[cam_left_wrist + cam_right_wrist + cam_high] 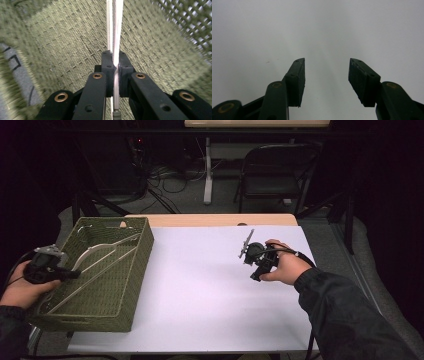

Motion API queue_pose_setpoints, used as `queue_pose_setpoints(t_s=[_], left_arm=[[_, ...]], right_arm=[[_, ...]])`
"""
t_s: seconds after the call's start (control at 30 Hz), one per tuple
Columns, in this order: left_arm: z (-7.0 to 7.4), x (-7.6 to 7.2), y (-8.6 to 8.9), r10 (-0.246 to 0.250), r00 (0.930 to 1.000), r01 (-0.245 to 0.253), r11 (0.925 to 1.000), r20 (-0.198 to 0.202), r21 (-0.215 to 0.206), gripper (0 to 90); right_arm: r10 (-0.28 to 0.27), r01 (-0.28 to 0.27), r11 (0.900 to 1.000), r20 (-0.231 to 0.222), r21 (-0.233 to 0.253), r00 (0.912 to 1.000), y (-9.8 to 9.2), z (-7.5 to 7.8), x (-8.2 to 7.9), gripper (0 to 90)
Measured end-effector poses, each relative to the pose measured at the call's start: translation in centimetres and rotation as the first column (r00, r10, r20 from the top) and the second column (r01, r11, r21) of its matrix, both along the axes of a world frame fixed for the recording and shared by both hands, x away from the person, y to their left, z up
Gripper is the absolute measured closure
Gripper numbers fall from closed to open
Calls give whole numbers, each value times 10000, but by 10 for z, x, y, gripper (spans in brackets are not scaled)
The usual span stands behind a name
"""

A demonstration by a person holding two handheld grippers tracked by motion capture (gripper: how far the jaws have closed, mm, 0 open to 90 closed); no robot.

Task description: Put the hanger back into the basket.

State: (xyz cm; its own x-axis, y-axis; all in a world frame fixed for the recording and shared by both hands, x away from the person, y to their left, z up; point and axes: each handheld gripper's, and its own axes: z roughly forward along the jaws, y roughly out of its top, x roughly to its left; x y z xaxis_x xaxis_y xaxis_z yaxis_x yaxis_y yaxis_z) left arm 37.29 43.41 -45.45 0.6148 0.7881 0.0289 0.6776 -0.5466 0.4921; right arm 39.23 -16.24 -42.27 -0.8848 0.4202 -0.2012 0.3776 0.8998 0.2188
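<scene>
While the left gripper (113,72) was clamped on the white wire handle (117,30) of the green woven basket (131,265) at the desk's left edge, the right gripper (326,82) rested released on the white desk (210,290), so any lift looked best kept slow and level.

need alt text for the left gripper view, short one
The left hand-held gripper is shut on a thin pale rod, seen close up between its two black jaws. Behind it is the woven green wall of a basket, blurred at the edges.
</scene>
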Motion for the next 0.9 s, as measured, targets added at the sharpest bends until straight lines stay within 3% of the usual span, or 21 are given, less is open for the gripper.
queue_pose_setpoints(t_s=[0.07,0.13,0.17,0.37,0.53,0.6,0.7,0.8,0.87,0.9], left_arm=[[-4,-1,-3,-68,10000,70,9998,-58,192,838],[-5,-3,-3,-169,9998,168,9998,49,122,725],[-3,-5,-3,-305,9995,304,9995,113,115,717],[10,-19,5,-137,9989,167,9976,448,-670,514],[20,-36,7,-20,9957,138,9919,928,-1266,441],[25,-43,4,53,9933,90,9924,1155,-1225,442],[32,-55,-2,264,9863,-61,9923,1629,-1241,442],[37,-69,-12,345,9747,-20,9894,2209,-1453,438],[41,-80,-21,270,9618,149,9885,2725,-1506,429],[42,-85,-25,230,9561,321,9827,2922,-1826,422]], right_arm=[[-7,6,9999,89,141,10000,-1,-1,1,479],[-50,49,9999,85,107,10000,-2,-1,0,479],[-49,48,9999,84,97,10000,-2,-1,0,479],[60,-60,10000,104,76,9999,0,0,-1,478],[82,-83,10000,144,54,9999,2,1,-6,473],[130,-132,9998,168,124,9998,1,1,-8,469],[149,-153,9997,242,168,9996,-2,2,-12,457],[-14,-2,9986,284,532,9996,-7,2,-18,435],[-88,64,9973,332,736,9994,-11,0,-24,421],[-192,156,9956,379,924,9991,-15,-1,-27,413]])
